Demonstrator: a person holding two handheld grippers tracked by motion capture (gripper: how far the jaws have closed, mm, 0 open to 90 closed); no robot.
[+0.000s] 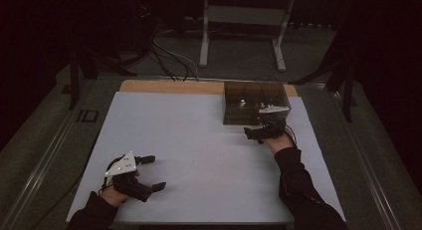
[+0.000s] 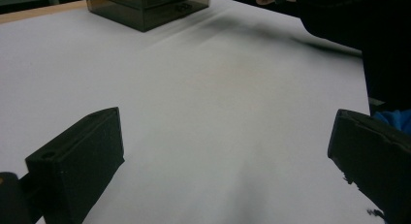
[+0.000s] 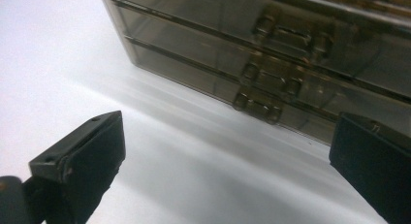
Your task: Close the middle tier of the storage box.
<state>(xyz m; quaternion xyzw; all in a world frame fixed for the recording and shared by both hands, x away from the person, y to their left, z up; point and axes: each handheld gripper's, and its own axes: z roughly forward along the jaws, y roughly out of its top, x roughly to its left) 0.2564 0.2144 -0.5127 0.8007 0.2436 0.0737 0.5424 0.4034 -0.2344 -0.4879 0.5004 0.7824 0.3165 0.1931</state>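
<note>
One smoky drawer box (image 1: 255, 101) sits at the far right corner of the white table (image 1: 199, 140), and its front shows what look like three stacked drawers (image 3: 271, 71), though the dim light makes that count shaky. Two grippers are up. The right gripper (image 1: 260, 133) sits just before the box, jaws spread, gripping nothing. The left gripper (image 1: 149, 172) rests by the near left corner, released too.

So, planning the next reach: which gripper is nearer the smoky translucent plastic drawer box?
Right. The right gripper sits just in front of the drawer box; the left gripper rests far off at the table's near left.
</note>
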